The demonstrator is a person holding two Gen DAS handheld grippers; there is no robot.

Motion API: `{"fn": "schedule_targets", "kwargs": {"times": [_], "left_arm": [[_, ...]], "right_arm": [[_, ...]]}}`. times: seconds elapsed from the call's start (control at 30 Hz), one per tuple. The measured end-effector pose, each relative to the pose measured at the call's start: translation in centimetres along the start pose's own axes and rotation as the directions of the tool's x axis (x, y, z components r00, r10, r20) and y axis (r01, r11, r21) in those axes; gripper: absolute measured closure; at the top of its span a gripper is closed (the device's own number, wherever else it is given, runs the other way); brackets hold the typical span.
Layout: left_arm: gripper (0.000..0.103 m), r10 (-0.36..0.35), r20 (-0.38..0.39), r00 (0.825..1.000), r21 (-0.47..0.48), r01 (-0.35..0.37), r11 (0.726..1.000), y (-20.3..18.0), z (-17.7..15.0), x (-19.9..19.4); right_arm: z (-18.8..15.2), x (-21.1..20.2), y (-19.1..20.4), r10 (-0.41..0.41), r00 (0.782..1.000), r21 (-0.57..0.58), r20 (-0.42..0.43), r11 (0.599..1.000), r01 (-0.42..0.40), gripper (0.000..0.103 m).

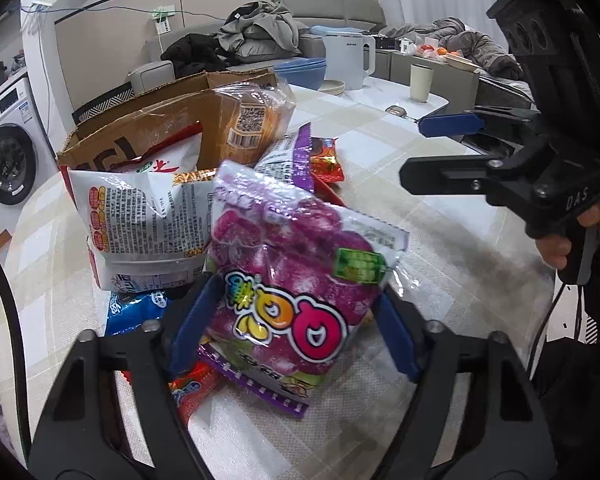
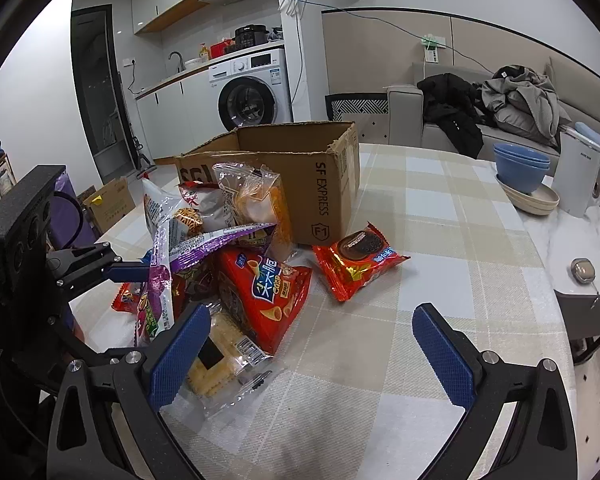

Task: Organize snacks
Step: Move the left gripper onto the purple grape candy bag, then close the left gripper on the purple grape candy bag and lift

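Observation:
My left gripper (image 1: pixel 296 320) is shut on a purple candy bag (image 1: pixel 296 264) and holds it over the snack pile; the bag also shows in the right wrist view (image 2: pixel 156 300). An open cardboard box (image 2: pixel 300 184) stands behind the pile, also seen in the left wrist view (image 1: pixel 148 128). The pile holds a red chip bag (image 2: pixel 268 296), a white bag (image 1: pixel 148 216), a clear bread bag (image 2: pixel 256 196) and a cracker pack (image 2: pixel 216 356). A red cookie pack (image 2: pixel 360 258) lies apart to the right. My right gripper (image 2: pixel 312 356) is open and empty, beside the pile.
The table has a checked cloth (image 2: pixel 440 208). Blue bowls on plates (image 2: pixel 522 172), a white kettle (image 2: pixel 584 176) and a cup (image 1: pixel 421 82) stand at the far side. A small round object (image 2: pixel 583 269) lies near the right edge.

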State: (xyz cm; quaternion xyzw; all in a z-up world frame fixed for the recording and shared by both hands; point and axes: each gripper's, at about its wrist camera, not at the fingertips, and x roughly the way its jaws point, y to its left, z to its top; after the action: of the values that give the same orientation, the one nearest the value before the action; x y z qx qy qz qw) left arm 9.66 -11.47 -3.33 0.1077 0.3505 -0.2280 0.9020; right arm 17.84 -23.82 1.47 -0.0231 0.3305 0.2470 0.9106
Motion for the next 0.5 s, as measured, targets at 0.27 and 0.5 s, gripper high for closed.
{"fn": "schedule_targets", "kwargs": {"times": [0.27,0.5], "left_arm": [[0.064,-0.020,0.040,0.999,-0.001,0.020,1.000,-0.9,-1.2,-2.2],[0.054,0.005,0.030,1.000,0.006,-0.005,1.000,-0.6,-1.7,-3.3]], "right_arm": [[-0.1,0.3,0.3,0.004,1.000,-0.005,-0.007,1.000,-0.004,0.000],[-0.1,0.2,0.4,0.007,1.000,-0.009,-0.006,1.000,-0.007,0.000]]}}
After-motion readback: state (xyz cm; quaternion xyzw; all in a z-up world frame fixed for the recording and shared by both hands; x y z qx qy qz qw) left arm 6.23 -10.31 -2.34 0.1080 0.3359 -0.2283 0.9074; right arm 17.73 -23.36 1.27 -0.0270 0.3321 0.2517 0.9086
